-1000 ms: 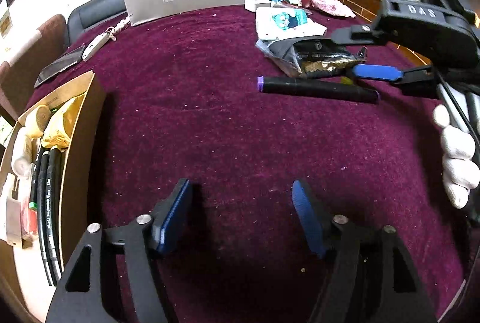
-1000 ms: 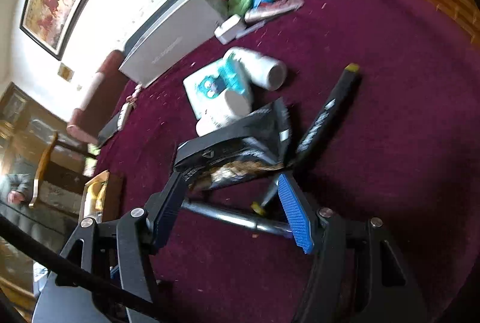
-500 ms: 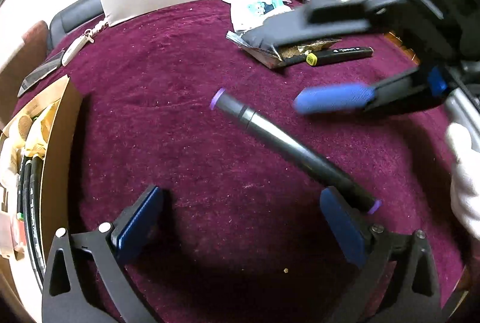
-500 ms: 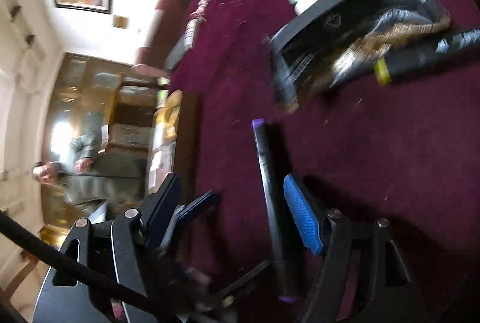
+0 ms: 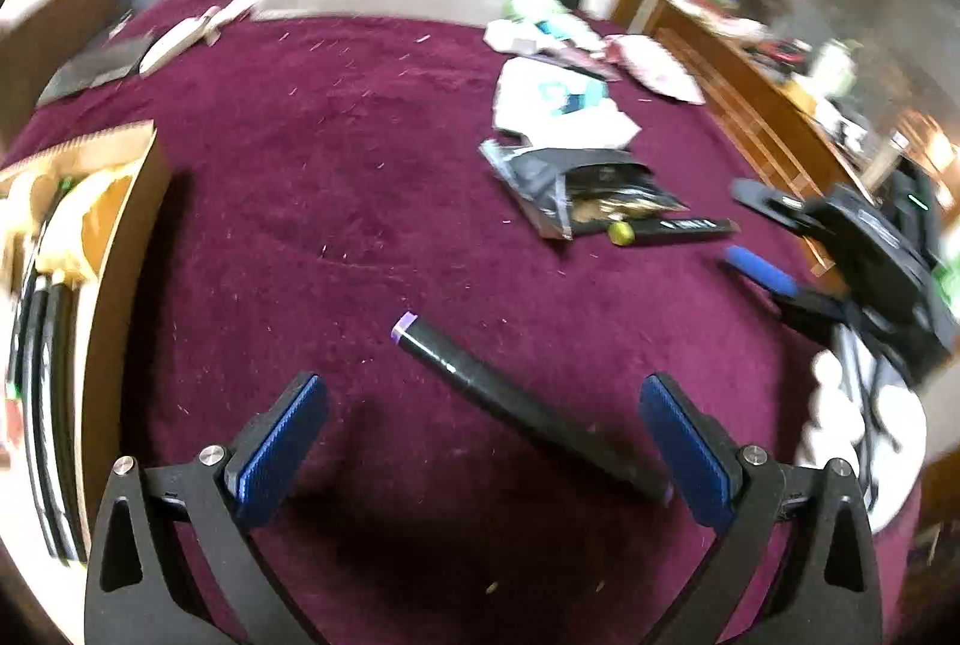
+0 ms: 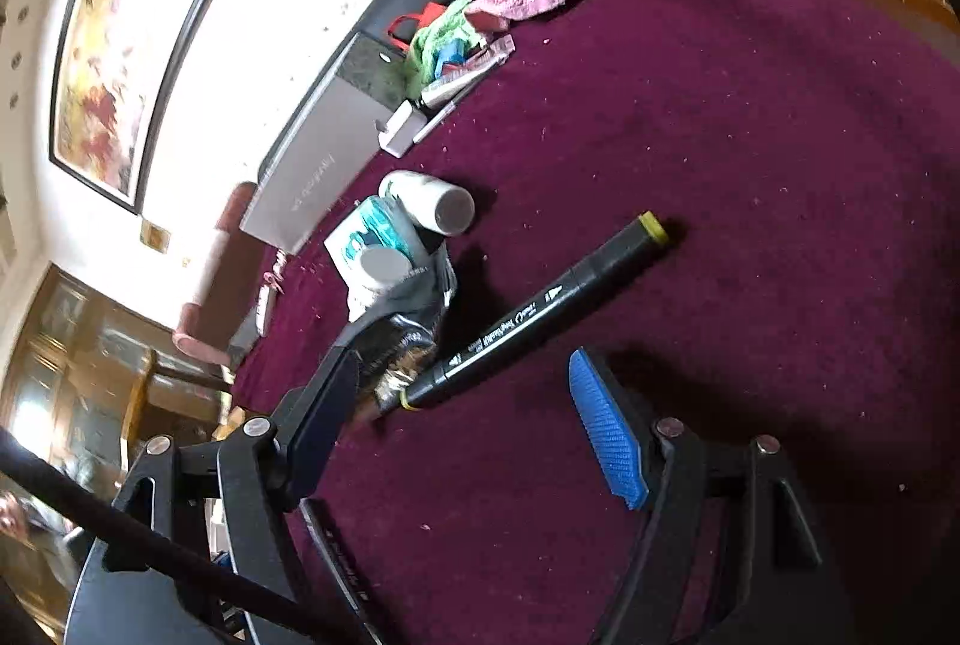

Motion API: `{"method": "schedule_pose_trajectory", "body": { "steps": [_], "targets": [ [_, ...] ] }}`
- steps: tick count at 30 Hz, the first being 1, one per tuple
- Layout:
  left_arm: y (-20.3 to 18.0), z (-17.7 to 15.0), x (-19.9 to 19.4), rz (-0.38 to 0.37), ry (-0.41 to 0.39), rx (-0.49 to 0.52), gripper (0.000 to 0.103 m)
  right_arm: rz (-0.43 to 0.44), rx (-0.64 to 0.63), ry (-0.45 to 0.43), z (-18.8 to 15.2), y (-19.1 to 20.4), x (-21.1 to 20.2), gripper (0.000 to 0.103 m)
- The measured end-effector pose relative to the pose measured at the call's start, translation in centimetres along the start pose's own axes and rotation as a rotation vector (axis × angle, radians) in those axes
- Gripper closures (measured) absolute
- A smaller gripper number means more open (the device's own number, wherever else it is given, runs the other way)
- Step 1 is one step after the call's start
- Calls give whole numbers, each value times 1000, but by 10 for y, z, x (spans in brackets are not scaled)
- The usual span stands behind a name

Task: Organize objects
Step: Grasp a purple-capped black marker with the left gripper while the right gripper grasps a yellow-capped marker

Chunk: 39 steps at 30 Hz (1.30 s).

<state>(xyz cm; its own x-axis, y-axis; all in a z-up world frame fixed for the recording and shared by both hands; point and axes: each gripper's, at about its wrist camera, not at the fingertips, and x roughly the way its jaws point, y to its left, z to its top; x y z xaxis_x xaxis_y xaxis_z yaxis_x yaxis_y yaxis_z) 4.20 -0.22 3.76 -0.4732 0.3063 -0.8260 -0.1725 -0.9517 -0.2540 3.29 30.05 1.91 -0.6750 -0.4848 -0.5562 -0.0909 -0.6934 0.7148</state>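
Both empty: left hand-held gripper [image 5: 483, 441] gapes wide over purple-capped marker [image 5: 528, 414] lying diagonal on bench [image 5: 336, 177], tail near the 3 o'clock pad, right hand-held gripper [image 6: 474, 411] open by yellow-capped marker [image 6: 540, 312]; off-center close may roll it away.

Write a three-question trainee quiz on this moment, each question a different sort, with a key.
1. True or false: the left tongs are shut on the purple-capped marker.
2. Multiple choice: the yellow-capped marker lies with one end against A) the cardboard box, B) the black snack pouch, C) the pink cloth.
3. Fill in: the right tongs are ____.

Key: 1 false, they are open with the marker lying between the fingers; 2 B; 3 open.
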Motion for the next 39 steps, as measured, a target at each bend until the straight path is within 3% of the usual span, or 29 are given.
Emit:
{"method": "schedule_pose_trajectory", "body": {
  "steps": [3, 5, 8, 11, 13, 15, 24, 28, 30, 34, 39],
  "targets": [
    [-13, 0, 26, 105, 39, -6, 3, -13, -35, -50, 1, 5, -8, 30],
    [-31, -8, 39, 216, 16, 88, 3, -11, -39, -53, 4, 6, -13, 30],
    [-42, -17, 41, 239, -14, 210, 3, -6, -27, -44, 4, 3, -12, 30],
    [-31, -16, 33, 167, 30, 257, 24, -4, -19, -43, 5, 1, -10, 30],
    [-18, -17, 22, 156, 47, 274, 61, -5, -17, -44, 6, 1, -10, 30],
    [-7, -17, 15, 152, 62, 265, 73, -10, -13, -46, 6, -1, -12, 30],
    [-2, -32, 10, 164, -30, 264, 72, -170, 9, -26, 5, -9, -3, 31],
    [1, -38, 5, 141, -69, 257, 71, -325, -64, 21, 12, 8, 10, 36],
    [3, -37, 4, 110, -68, 247, 66, -406, -104, 44, 17, 18, 23, 50],
    [-5, -38, 7, 101, -60, 278, 49, -512, -160, 84, 25, 37, 54, 66],
    [-4, -37, 7, 73, -60, 271, 46, -576, -274, 136, 21, 55, 77, 88]
  ]
}}
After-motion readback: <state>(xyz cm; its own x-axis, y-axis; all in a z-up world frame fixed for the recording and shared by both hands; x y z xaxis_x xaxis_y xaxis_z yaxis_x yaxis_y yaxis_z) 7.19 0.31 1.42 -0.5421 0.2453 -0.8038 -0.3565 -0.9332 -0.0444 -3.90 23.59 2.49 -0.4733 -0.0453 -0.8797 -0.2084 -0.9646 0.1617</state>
